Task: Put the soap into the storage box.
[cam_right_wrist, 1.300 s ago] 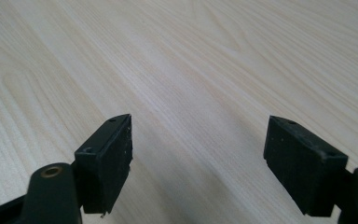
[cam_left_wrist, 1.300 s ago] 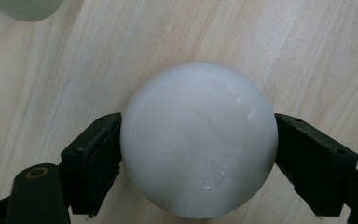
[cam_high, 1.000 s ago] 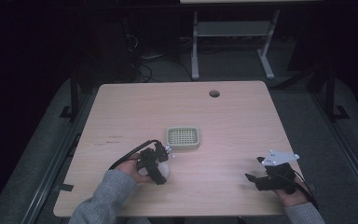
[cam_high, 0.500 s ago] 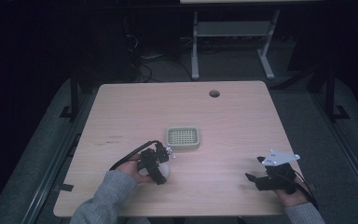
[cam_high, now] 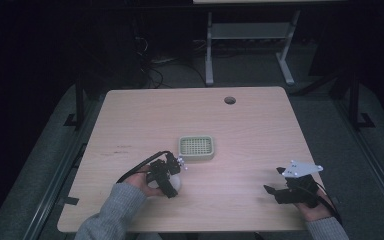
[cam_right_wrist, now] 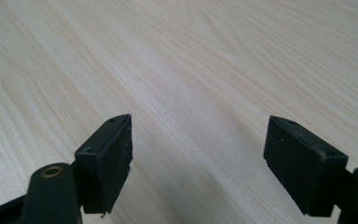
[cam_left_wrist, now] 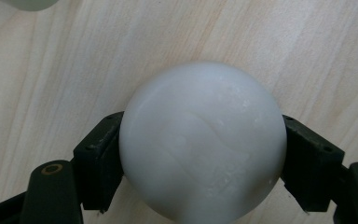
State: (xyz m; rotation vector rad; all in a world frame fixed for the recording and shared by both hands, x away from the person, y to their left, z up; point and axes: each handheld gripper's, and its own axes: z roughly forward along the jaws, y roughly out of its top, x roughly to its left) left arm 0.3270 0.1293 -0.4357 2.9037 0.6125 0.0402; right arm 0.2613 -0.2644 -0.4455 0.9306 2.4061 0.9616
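Note:
A smooth white ball (cam_left_wrist: 200, 116) sits between the two black jaws of my left gripper (cam_left_wrist: 200, 154), which is shut on it, both pads pressing its sides. From above, the left gripper (cam_high: 172, 182) holds the white ball (cam_high: 176, 184) low over the table's front left; whether the ball touches the wood I cannot tell. A small pale green dish with a grid top (cam_high: 196, 147) lies just beyond it, near the table's middle. My right gripper (cam_high: 274, 180) rests at the front right, open (cam_right_wrist: 198, 158), with bare wood between its jaws.
The light wooden table (cam_high: 260, 130) has a round cable hole (cam_high: 229, 100) near its far edge. A dark scuff mark (cam_high: 117, 148) lies left of the dish. Table legs and cables stand on the dark floor behind.

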